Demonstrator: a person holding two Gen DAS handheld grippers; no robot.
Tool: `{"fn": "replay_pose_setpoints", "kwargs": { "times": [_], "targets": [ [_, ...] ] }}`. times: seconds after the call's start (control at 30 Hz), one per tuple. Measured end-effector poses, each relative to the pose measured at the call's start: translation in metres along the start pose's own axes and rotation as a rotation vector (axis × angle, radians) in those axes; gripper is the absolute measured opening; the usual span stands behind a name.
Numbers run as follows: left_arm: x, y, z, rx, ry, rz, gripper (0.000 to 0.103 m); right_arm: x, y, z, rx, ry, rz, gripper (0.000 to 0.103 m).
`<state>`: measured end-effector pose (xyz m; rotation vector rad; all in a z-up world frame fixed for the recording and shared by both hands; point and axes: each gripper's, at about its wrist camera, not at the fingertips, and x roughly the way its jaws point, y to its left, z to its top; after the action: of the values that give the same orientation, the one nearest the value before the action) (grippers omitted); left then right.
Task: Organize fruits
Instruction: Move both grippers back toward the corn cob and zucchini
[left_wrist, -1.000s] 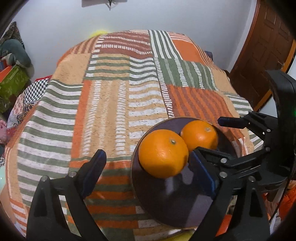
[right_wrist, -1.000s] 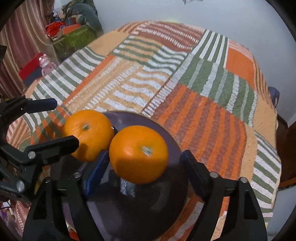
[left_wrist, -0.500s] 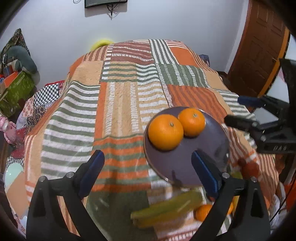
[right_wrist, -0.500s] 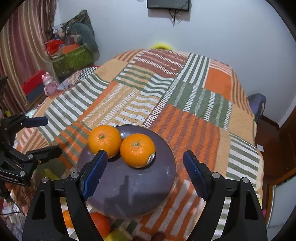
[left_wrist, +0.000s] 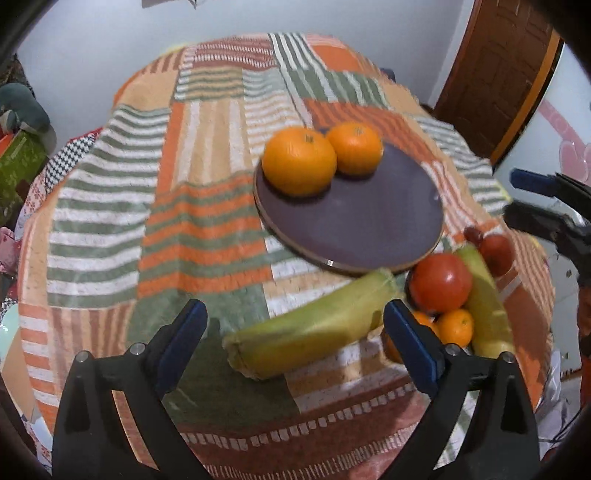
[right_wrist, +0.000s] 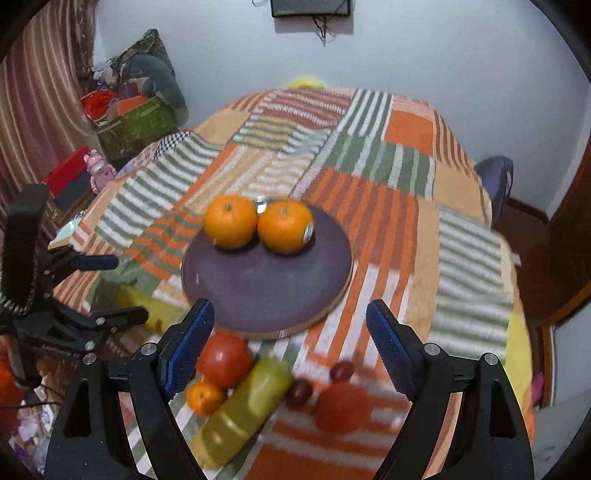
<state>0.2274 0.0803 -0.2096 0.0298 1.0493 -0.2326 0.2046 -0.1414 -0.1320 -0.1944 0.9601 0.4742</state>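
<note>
A dark round plate (left_wrist: 354, 225) (right_wrist: 266, 284) lies on the striped cloth with two oranges on its far side: a larger one (left_wrist: 299, 160) (right_wrist: 231, 221) and a stickered one (left_wrist: 354, 147) (right_wrist: 285, 226). In front of the plate lie a yellow-green banana (left_wrist: 314, 332), a second banana (right_wrist: 243, 402), a red tomato (left_wrist: 441, 282) (right_wrist: 224, 358), a small orange (left_wrist: 456, 326) (right_wrist: 205, 397), another red fruit (right_wrist: 341, 406) and dark grapes (right_wrist: 299, 391). My left gripper (left_wrist: 295, 339) is open above the banana. My right gripper (right_wrist: 290, 343) is open above the plate's near rim.
The striped patchwork cloth (left_wrist: 207, 206) covers the round table. A brown door (left_wrist: 495, 74) stands at the right. Boxes and toys (right_wrist: 133, 118) are piled by the curtain at the left. A chair (right_wrist: 495, 177) stands behind the table.
Both grippers have pulled back and up from the plate, both open throughout. The oranges stay on the plate. The bananas, tomato and other fruit near the table's front edge have come into view.
</note>
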Motion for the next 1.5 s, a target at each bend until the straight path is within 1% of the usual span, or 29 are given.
{"fn": "replay_pose_setpoints", "kwargs": {
  "times": [0.07, 0.17, 0.23, 0.3, 0.4, 0.57, 0.67, 0.7, 0.73, 0.8, 0.83, 0.87, 0.93, 0.97, 1.07, 1.2, 1.3, 1.4, 1.5],
  "targets": [
    [0.009, 0.001, -0.001, 0.003, 0.027, -0.006, 0.098, 0.004, 0.002, -0.011, 0.007, 0.025, -0.008, 0.082],
    [0.017, 0.001, -0.002, 0.010, 0.053, -0.057, 0.099, 0.008, 0.005, -0.026, 0.021, 0.055, -0.014, 0.082],
    [0.022, -0.003, -0.001, 0.023, 0.066, -0.068, 0.103, 0.012, 0.004, -0.033, 0.042, 0.075, -0.009, 0.082],
    [0.023, -0.005, 0.000, 0.037, 0.059, -0.066, 0.103, 0.012, 0.006, -0.040, 0.051, 0.072, -0.021, 0.083],
    [0.025, -0.003, 0.003, 0.045, 0.061, -0.086, 0.103, 0.010, 0.014, -0.043, 0.032, 0.070, -0.047, 0.084],
    [0.022, -0.005, 0.000, 0.058, 0.033, -0.079, 0.102, 0.007, 0.021, -0.047, 0.035, 0.068, -0.027, 0.084],
    [0.017, -0.004, -0.006, 0.055, 0.018, -0.075, 0.095, 0.007, 0.016, -0.051, 0.080, 0.072, -0.014, 0.083],
    [0.015, -0.003, -0.008, 0.051, 0.014, -0.075, 0.091, 0.005, 0.014, -0.052, 0.094, 0.071, -0.009, 0.083],
    [0.012, -0.002, -0.010, 0.046, 0.013, -0.076, 0.088, 0.004, 0.013, -0.053, 0.102, 0.070, -0.006, 0.082],
    [0.006, 0.001, -0.015, 0.032, 0.010, -0.081, 0.078, 0.000, 0.013, -0.054, 0.109, 0.060, -0.009, 0.077],
    [0.003, 0.002, -0.017, 0.024, 0.010, -0.082, 0.073, -0.002, 0.013, -0.054, 0.109, 0.058, -0.006, 0.072],
    [0.000, 0.003, -0.020, 0.017, 0.010, -0.082, 0.070, -0.005, 0.013, -0.055, 0.111, 0.054, 0.004, 0.066],
    [-0.007, 0.001, -0.026, 0.014, 0.008, -0.079, 0.059, -0.007, 0.015, -0.054, 0.115, 0.052, 0.021, 0.060],
    [-0.011, 0.000, -0.030, 0.017, 0.008, -0.081, 0.058, -0.007, 0.016, -0.054, 0.115, 0.052, 0.024, 0.056],
    [-0.019, -0.008, -0.040, 0.026, 0.004, -0.090, 0.056, -0.009, 0.021, -0.054, 0.099, 0.051, 0.034, 0.048],
    [-0.027, -0.019, -0.051, 0.041, 0.006, -0.097, 0.056, -0.010, 0.027, -0.055, 0.079, 0.046, 0.042, 0.047],
    [-0.032, -0.023, -0.054, 0.043, 0.007, -0.109, 0.055, -0.005, 0.028, -0.057, 0.079, 0.063, 0.042, 0.047],
    [-0.037, -0.021, -0.051, 0.033, 0.013, -0.119, 0.054, 0.000, 0.028, -0.058, 0.081, 0.077, 0.051, 0.047],
    [-0.039, -0.016, -0.045, 0.021, -0.001, -0.099, 0.054, 0.008, 0.028, -0.059, 0.091, 0.095, 0.066, 0.046]
  ]
}}
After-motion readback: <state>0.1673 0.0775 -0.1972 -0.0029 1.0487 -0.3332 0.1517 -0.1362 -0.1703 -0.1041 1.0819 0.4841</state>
